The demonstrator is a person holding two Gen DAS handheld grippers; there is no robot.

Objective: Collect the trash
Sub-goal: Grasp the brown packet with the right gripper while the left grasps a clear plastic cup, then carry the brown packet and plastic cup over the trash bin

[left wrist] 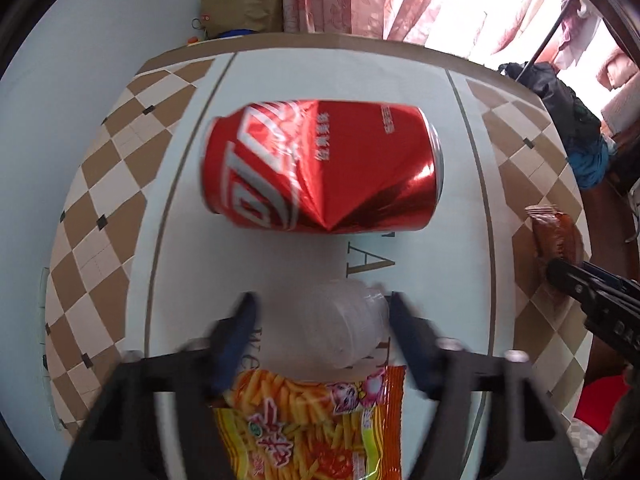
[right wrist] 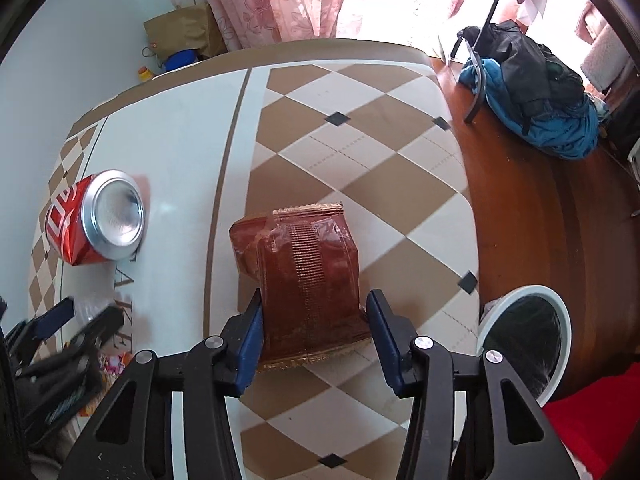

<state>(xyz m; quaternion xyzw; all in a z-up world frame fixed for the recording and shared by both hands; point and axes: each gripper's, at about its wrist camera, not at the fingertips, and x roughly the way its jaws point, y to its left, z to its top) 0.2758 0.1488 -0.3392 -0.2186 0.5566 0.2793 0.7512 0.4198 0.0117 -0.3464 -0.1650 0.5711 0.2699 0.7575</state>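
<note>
Straddling the brown wrapper (right wrist: 306, 280) at mid-frame on the counter (right wrist: 360, 152), the right gripper (right wrist: 314, 320) has its jaws wide, left one touching, nothing pinched. It looks light and crinkly; squeeze mid-body. Left gripper (left wrist: 320, 320) jaws gape around a clear cup (left wrist: 356, 328), lower centre; thin, crushable. Dented can (left wrist: 320, 168) beyond, chip bag (left wrist: 312, 420) beneath.

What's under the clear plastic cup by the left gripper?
The clear plastic cup lies on the white tablecloth, its near end overlapping the fries snack bag. Printed letters show faintly through it. How much of the bag it covers cannot be seen.
</note>
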